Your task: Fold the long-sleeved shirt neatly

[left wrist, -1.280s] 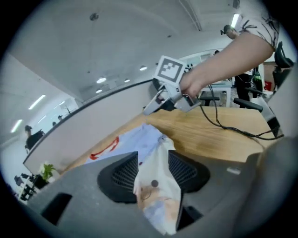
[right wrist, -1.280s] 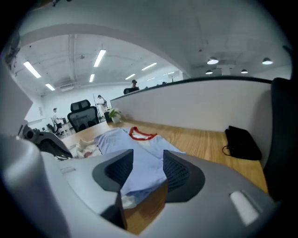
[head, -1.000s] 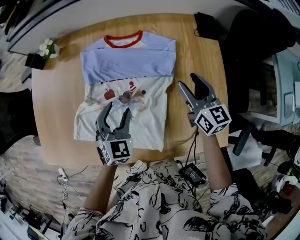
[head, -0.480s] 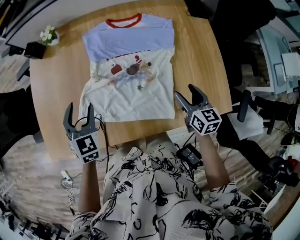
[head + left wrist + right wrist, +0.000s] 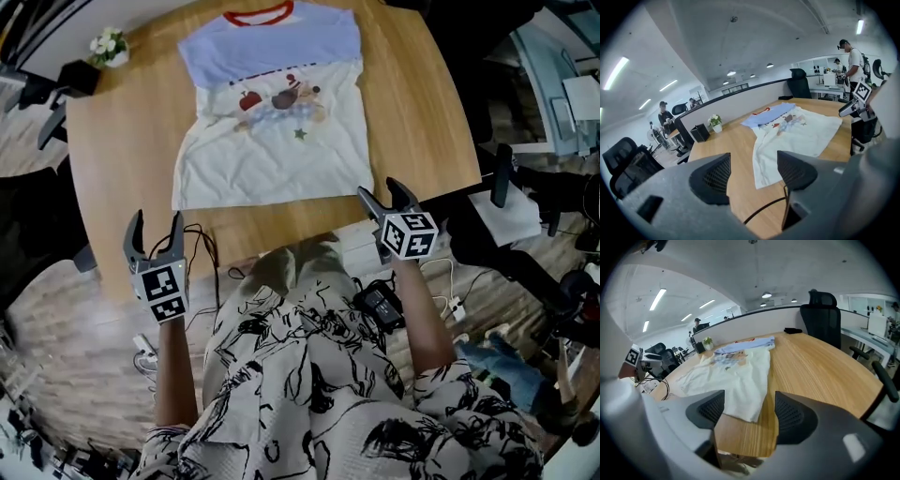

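The shirt [image 5: 272, 112] lies flat on the wooden table [image 5: 131, 141]: white body with a printed picture, blue upper part, red collar at the far side. It also shows in the left gripper view [image 5: 797, 136] and the right gripper view [image 5: 736, 376]. My left gripper [image 5: 155, 225] hovers at the table's near left edge, well left of the hem, open and empty [image 5: 752, 171]. My right gripper [image 5: 382, 192] hangs at the near edge, just right of the shirt's lower right corner, open and empty [image 5: 747, 411]. Both pairs of jaws have just been opening, with nothing between them.
A small flower pot [image 5: 108, 44] and a black box [image 5: 80, 77] stand at the table's far left corner. A black cable [image 5: 202, 244] lies by the left gripper. A power adapter [image 5: 378, 305] lies on the floor. Black office chairs stand right of the table.
Both grippers have pulled back off the shirt toward the near table edge, the left one swinging far left. The shirt lies flatter and sits farther up in view.
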### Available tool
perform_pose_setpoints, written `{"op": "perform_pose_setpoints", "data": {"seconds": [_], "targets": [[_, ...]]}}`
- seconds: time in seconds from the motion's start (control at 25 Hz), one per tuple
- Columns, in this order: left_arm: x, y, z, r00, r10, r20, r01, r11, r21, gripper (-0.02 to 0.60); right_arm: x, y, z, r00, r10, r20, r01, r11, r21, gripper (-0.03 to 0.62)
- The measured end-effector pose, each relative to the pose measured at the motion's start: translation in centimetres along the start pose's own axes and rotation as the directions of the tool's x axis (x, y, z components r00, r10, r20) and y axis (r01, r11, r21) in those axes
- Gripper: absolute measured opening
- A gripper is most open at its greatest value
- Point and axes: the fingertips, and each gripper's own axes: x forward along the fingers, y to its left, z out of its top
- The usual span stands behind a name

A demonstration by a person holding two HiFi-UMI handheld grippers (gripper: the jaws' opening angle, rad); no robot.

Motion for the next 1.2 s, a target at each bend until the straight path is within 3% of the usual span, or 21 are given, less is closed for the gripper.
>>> {"op": "perform_pose_setpoints", "data": {"seconds": [0.12,0.24,0.28,0.36,0.56,0.8,0.96,1.04,1.2], "targets": [[-0.2,-0.2,-2.4,0.999,-0.011,-0.03,0.01,1.0,-0.015,0.319,0.6,-0.4,-2.7,0.999,-0.022,-0.042,0.023,1.0,0.021,0.34],[0.1,-1.0,-3.9,0.998,-0.035,-0.055,0.033,0.999,-0.024,0.319,1.5,-0.8,-3.7,0.999,-0.025,-0.042,0.027,0.997,0.067,0.277],[0.5,-1.3,-4.3,0.997,-0.048,-0.062,0.046,0.998,-0.032,0.318,1.7,-1.0,-3.7,0.999,-0.028,-0.038,0.031,0.996,0.081,0.237],[1.5,-1.8,-5.5,0.993,-0.078,-0.085,0.073,0.995,-0.069,0.314,1.8,-1.4,-3.7,0.998,-0.05,-0.031,0.053,0.993,0.104,0.019],[5.5,-1.7,-8.5,0.981,-0.135,-0.141,0.102,0.97,-0.22,0.308,0.5,-2.3,-3.8,0.995,-0.098,-0.008,0.099,0.99,0.103,0.02],[9.4,-1.6,-10.9,0.959,-0.19,-0.211,0.114,0.939,-0.326,0.277,-0.4,-2.8,-4.2,0.993,-0.119,-0.026,0.121,0.99,0.067,0.021],[9.7,-2.9,-11.5,0.938,-0.25,-0.24,0.161,0.928,-0.337,0.159,-0.8,-3.1,-4.4,0.992,-0.121,-0.027,0.122,0.99,0.065,0.021],[9.3,-3.7,-11.1,0.93,-0.272,-0.247,0.184,0.927,-0.326,0.029,-1.0,-3.1,-4.2,0.992,-0.121,-0.026,0.122,0.991,0.053,0.021],[7.2,-4.0,-9.3,0.945,-0.27,-0.185,0.198,0.921,-0.336,0.029,-1.4,-2.9,-3.5,0.991,-0.127,-0.03,0.128,0.991,0.028,0.021]]}}
